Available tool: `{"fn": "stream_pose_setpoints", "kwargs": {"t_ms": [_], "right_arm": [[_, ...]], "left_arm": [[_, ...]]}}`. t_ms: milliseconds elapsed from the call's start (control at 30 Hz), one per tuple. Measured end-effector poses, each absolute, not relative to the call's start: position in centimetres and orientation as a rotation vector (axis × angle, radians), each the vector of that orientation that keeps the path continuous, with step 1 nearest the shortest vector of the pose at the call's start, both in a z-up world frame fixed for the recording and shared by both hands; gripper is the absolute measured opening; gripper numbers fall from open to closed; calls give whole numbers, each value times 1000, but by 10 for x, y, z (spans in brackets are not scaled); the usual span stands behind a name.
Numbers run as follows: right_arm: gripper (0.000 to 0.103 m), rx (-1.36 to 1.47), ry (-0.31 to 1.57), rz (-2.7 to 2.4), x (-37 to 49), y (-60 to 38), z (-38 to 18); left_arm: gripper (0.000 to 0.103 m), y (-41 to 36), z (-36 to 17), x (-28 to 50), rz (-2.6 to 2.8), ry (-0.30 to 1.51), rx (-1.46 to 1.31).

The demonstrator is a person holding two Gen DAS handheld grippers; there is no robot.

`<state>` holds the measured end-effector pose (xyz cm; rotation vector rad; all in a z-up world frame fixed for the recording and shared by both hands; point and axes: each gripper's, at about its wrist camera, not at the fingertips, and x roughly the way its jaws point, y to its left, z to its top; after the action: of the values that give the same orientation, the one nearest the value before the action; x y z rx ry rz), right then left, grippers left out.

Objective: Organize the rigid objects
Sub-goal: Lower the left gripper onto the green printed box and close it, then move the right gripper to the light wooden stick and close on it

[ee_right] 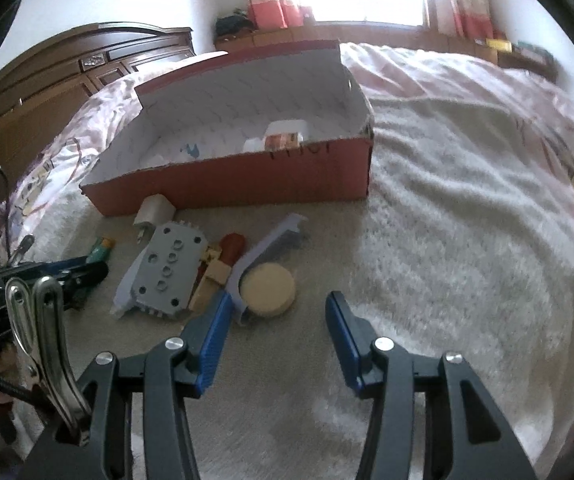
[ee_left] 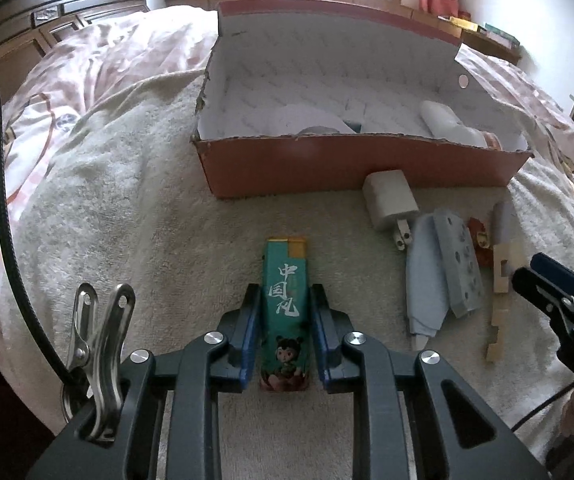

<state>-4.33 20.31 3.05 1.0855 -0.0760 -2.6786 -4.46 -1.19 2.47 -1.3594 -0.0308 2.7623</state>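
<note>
Your left hand-held gripper [ee_left: 285, 304] is clamped on the green lighter [ee_left: 285, 312], its 2 blue pads pressing the lighter's long sides. The lighter's long axis runs straight ahead along the fingers, with the yellow-capped end pointing away from you toward the red cardboard box [ee_left: 359, 168] and the cartoon-printed base toward the camera. It sits low over the cream towel [ee_left: 147, 200] on the bed, well short of the box. Your right hand-held gripper [ee_right: 277, 320] is spread wide with nothing between its fingers, hovering just beside the round tan disc [ee_right: 269, 290]. To the left of that disc lie the grey perforated block [ee_right: 171, 270], a wooden piece [ee_right: 211, 280] and a red-handled item [ee_right: 233, 246], while the white charger plug [ee_left: 391, 200] rests against the box's front wall.
</note>
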Motion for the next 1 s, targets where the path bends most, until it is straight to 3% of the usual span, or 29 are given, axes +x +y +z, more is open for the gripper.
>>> {"fn": "stream_pose_setpoints", "kwargs": {"t_ms": [767, 1000], "right_arm": [[52, 1087, 8, -2702, -45, 222, 34], [51, 1055, 109, -2655, -46, 203, 32]], "left_arm": [[24, -16, 23, -43, 2776, -48, -1306], [24, -15, 24, -42, 2778, -46, -1305]]}}
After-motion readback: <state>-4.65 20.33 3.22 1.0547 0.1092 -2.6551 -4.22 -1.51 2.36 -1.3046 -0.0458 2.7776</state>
